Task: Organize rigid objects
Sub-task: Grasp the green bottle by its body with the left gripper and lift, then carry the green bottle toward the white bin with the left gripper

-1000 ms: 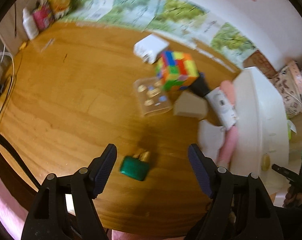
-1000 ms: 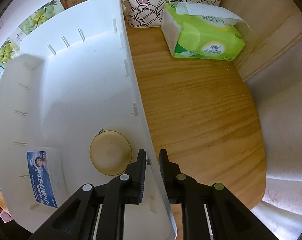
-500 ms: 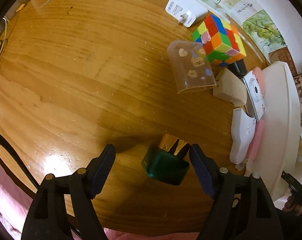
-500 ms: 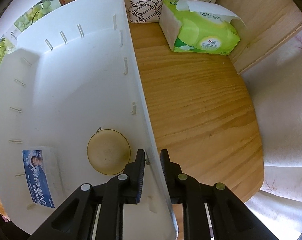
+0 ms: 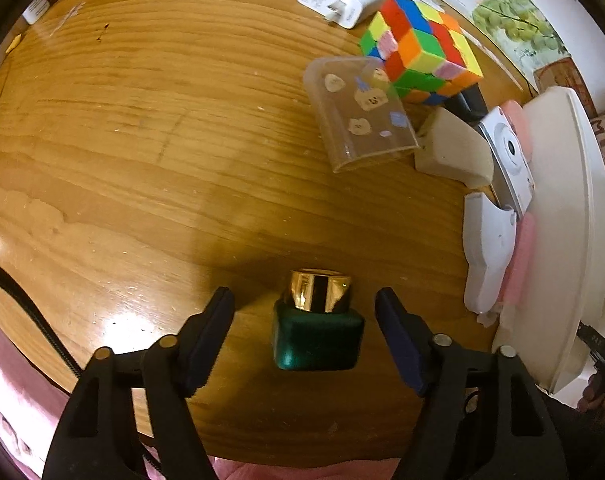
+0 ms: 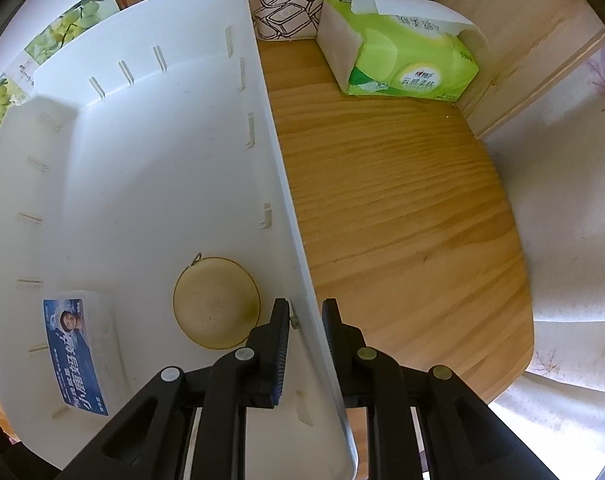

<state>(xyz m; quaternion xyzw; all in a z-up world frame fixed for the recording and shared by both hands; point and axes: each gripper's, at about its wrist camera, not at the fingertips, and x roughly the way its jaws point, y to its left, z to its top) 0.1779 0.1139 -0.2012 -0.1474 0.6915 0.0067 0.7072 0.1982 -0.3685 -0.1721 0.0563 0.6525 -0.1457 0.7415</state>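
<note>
The left gripper (image 5: 304, 322) is straddling the green gold-capped bottle (image 5: 317, 330) lying on the wooden table (image 5: 142, 160), its jaws just narrowing yet clear of it, while the right gripper (image 6: 305, 320) is pinching the white bin (image 6: 278, 184) wall, whose near end is running out of frame.

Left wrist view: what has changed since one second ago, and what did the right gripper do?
The left gripper came down over the green bottle with gold cap, which now lies between its fingers, untouched; its jaws have just been closing. The right gripper stays clamped on the white bin wall. The cube, charger and bin contents did not move.
</note>
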